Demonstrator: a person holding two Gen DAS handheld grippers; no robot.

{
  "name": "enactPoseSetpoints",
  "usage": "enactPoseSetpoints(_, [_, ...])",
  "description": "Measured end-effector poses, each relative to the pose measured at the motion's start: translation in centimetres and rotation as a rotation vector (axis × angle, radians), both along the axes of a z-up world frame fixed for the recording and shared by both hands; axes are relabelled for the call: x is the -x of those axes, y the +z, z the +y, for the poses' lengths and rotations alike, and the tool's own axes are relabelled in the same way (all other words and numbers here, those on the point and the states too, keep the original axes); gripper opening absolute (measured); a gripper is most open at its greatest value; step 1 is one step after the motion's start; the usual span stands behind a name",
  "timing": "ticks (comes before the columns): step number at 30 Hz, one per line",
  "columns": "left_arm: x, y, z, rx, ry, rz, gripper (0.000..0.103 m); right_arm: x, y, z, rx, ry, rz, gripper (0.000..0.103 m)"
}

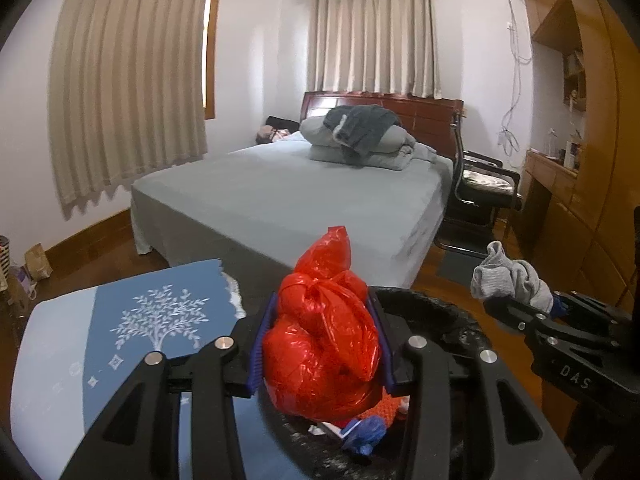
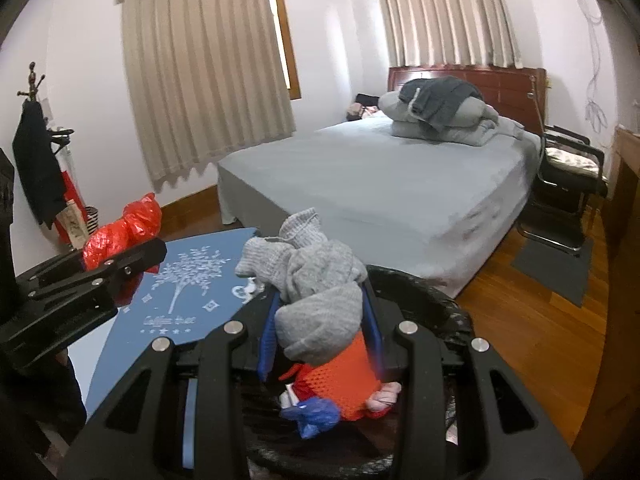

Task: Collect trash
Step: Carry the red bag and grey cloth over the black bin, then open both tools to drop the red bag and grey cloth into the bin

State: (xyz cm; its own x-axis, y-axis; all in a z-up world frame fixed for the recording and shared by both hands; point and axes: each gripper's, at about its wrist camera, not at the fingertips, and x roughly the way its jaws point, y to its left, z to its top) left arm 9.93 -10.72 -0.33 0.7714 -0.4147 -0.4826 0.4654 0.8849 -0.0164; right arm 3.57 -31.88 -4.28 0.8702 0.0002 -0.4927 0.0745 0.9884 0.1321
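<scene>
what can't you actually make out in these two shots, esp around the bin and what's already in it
- Left wrist view: the red bag in the left gripper covers most of the bin opening.
- Right wrist view: the grey cloth in the right gripper hides the bin's middle; the orange mesh item is only partly seen.
- Both views: bin's base is cut off.

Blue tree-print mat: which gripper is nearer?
Left. The left gripper, shut on the red bag, sits beside the blue mat; the right gripper, holding grey cloth, is farther off.
</scene>
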Motion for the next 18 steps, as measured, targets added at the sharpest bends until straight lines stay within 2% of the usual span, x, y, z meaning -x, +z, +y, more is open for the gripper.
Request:
enactPoseSetpoints(7, [-1.2, -1.5, -2.6, -0.002, -0.051, 0.015, 0.043, -0.8, -1.4, -2.1, -0.004, -0.041, 0.025, 0.035])
enactPoseSetpoints(18, [-4.5, -5.7, -5.9, -0.023, -0.105, 0.086, 0.043, -2.5, -3.9, -4.7, -0.006, -0.074, 0.069, 0.035])
